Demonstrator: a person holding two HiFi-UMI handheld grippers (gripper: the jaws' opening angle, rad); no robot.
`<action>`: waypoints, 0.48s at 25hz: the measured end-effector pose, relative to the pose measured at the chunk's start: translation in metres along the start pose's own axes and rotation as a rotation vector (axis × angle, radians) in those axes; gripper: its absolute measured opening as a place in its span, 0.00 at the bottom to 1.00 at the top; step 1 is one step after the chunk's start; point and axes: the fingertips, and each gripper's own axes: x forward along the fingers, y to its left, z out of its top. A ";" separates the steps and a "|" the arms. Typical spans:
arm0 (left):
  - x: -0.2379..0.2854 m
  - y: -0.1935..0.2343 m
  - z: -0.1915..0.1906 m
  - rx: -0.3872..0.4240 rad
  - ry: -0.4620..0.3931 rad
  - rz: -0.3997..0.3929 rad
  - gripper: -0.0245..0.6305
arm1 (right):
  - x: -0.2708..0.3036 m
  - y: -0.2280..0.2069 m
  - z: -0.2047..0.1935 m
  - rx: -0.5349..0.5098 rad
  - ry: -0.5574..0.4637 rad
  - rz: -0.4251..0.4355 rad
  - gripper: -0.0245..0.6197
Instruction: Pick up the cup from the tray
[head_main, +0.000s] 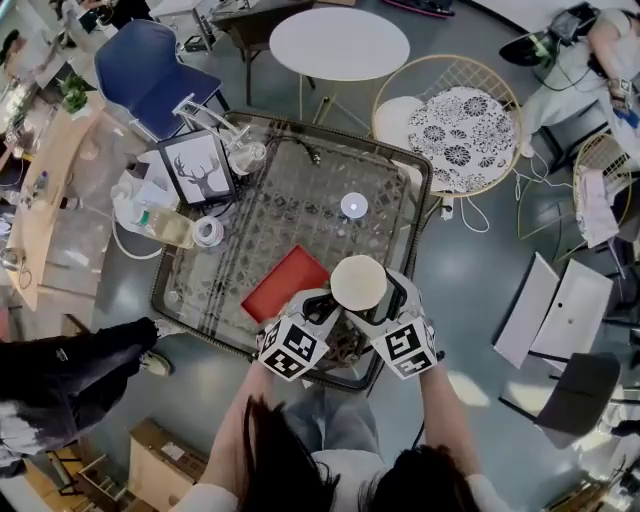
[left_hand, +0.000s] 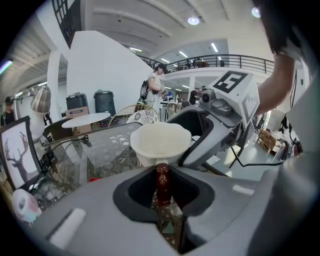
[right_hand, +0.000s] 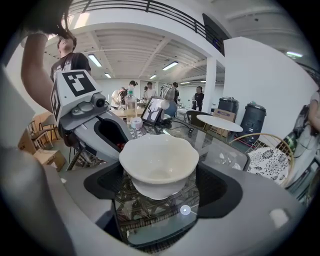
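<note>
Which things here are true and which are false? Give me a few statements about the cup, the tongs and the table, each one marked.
1. The right tongs grip a white cup. True.
2. The cup stands on the red tray. False: it is held up off the table, beside the tray.
3. The left tongs hold nothing. False: they are closed on a small dark red object.
4. A framed deer picture stands on the glass table. True.
5. The cup is full of coffee. False: its white inside looks empty.
</note>
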 end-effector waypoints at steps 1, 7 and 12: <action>0.002 0.001 -0.002 0.002 0.001 -0.002 0.14 | 0.002 -0.001 -0.002 0.005 0.002 -0.001 0.75; 0.010 -0.001 -0.011 0.040 0.025 -0.003 0.14 | 0.009 0.001 -0.017 0.029 0.022 -0.004 0.75; 0.011 -0.002 -0.013 0.004 0.008 0.001 0.14 | 0.010 0.002 -0.022 0.023 0.047 -0.010 0.75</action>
